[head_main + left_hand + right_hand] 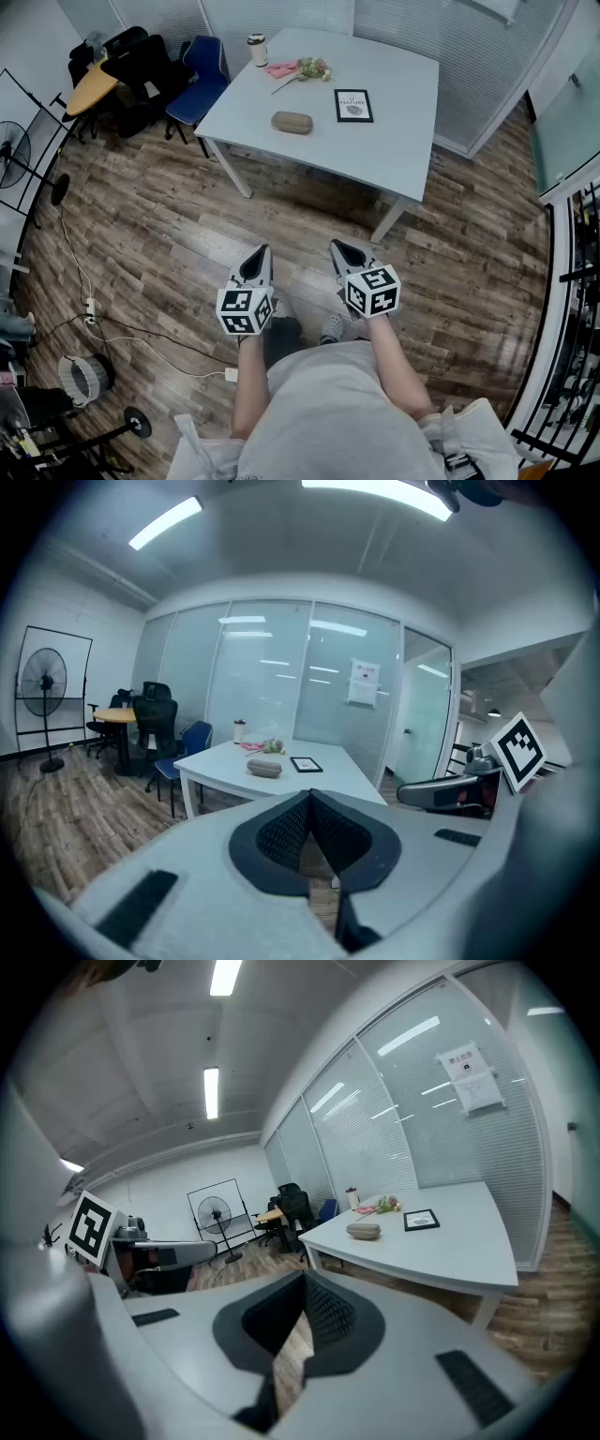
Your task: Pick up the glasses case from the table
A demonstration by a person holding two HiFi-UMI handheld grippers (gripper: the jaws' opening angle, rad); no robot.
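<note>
The glasses case (292,122) lies flat on the white table (403,150), towards its left side, and nothing touches it. It is an oval, brownish case. To its right, a little apart, lies a small black picture frame (353,105). Beyond it, at the far edge of the table, are a cup with a lid (257,50), a pink item (279,69) and a small bunch of flowers (312,67).

Both grippers are held over the wooden floor (150,234), well short of the table's near edge and side by side in front of the person's body. The left gripper (263,250) has its jaws pressed together with nothing between them; in its own view the two dark pads meet at the tip, and the case shows far ahead, just left of that tip. The right gripper (337,247) is likewise closed and empty; in its view the case sits far ahead and to the right of the tip. Both point forward towards the table and slightly down.

The case is thus well apart from either gripper, across a stretch of bare floor and the near part of the tabletop.

Left of the table stands a blue chair (199,80), and farther left a black office chair (141,70). A standing fan (13,155) is at the far left.
</note>
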